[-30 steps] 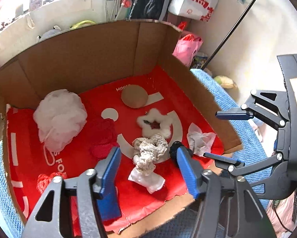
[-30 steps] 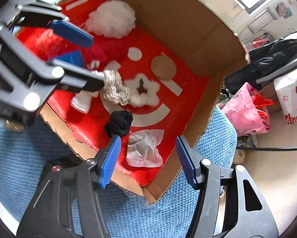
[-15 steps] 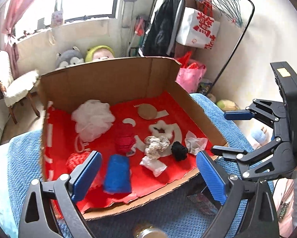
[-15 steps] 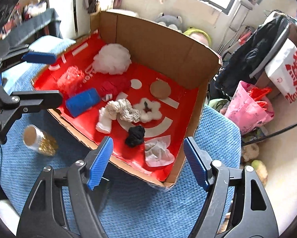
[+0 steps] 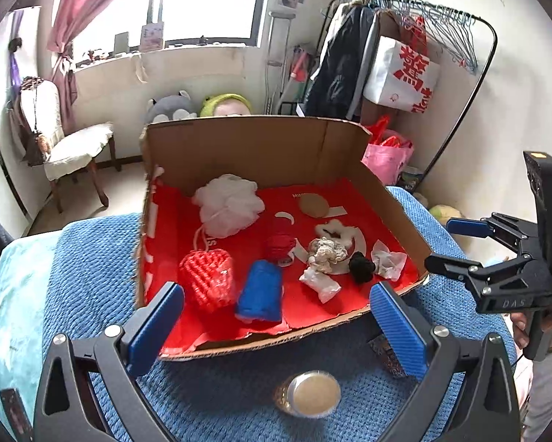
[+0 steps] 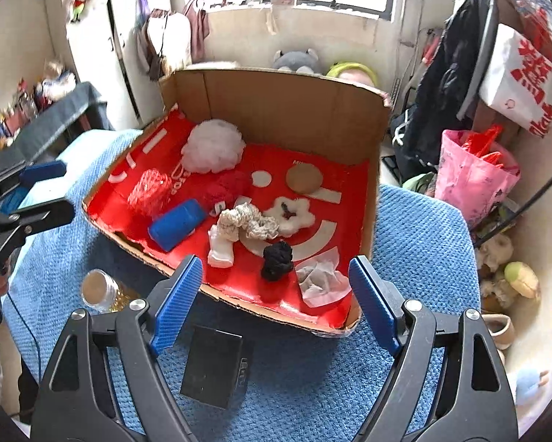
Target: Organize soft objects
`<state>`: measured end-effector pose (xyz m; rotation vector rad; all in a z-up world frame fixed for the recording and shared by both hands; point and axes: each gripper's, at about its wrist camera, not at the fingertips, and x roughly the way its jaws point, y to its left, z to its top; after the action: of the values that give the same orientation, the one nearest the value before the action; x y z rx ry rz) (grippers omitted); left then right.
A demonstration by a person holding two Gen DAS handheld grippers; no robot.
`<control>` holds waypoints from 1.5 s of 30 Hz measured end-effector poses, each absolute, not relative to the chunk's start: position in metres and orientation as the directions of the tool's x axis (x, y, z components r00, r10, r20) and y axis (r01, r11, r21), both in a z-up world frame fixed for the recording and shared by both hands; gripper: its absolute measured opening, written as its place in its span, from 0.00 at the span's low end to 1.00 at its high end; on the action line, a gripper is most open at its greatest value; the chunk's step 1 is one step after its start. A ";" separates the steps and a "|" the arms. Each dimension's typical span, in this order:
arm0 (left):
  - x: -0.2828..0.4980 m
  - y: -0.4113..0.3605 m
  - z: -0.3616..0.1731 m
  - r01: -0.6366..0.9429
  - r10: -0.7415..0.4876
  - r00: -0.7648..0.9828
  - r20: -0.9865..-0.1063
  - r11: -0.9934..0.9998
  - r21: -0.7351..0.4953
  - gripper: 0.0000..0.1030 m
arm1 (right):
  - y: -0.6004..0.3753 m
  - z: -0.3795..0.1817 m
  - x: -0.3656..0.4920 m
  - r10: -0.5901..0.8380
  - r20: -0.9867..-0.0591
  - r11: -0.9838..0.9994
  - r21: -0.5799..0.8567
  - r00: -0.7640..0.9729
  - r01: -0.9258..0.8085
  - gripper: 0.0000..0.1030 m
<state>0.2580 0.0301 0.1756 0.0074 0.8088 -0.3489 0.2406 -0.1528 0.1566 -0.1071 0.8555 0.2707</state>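
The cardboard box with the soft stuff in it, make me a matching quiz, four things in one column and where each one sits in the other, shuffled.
Things:
1. white bath pouf
2. black scrunchie
3. blue roll
4. crumpled tissue

Places, in the right wrist view:
A. near right corner of the cardboard box
B. by the back wall
C. near the front edge, left of the white sock
D. just left of the tissue

Pairs: 1-B, 2-D, 3-C, 4-A

red box floor (image 5: 305,305), blue knit blanket (image 6: 415,228)
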 end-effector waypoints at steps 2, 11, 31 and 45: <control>0.249 0.034 0.180 0.300 -0.298 0.649 -0.700 0.946 -0.124 1.00 | -0.155 0.160 0.236 0.187 -0.741 0.966 0.019 0.645 -0.258 0.80; 0.202 0.041 0.198 0.267 -0.277 0.698 -0.660 0.956 -0.119 1.00 | -0.158 0.165 0.208 0.194 -0.700 0.970 0.033 0.688 -0.239 0.81; 0.253 0.035 0.136 0.201 -0.212 0.666 -0.715 0.974 -0.101 1.00 | -0.146 0.108 0.251 0.076 -0.732 0.991 -0.017 0.677 -0.131 0.84; 0.300 0.029 0.092 0.196 -0.208 0.562 -0.801 0.974 -0.115 1.00 | -0.143 0.074 0.277 0.054 -0.793 0.994 -0.016 0.606 -0.110 0.83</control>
<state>0.3002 0.0291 0.0916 -0.0136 0.9444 -0.2377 0.2774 -0.1430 0.0737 -0.0656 0.9148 0.0953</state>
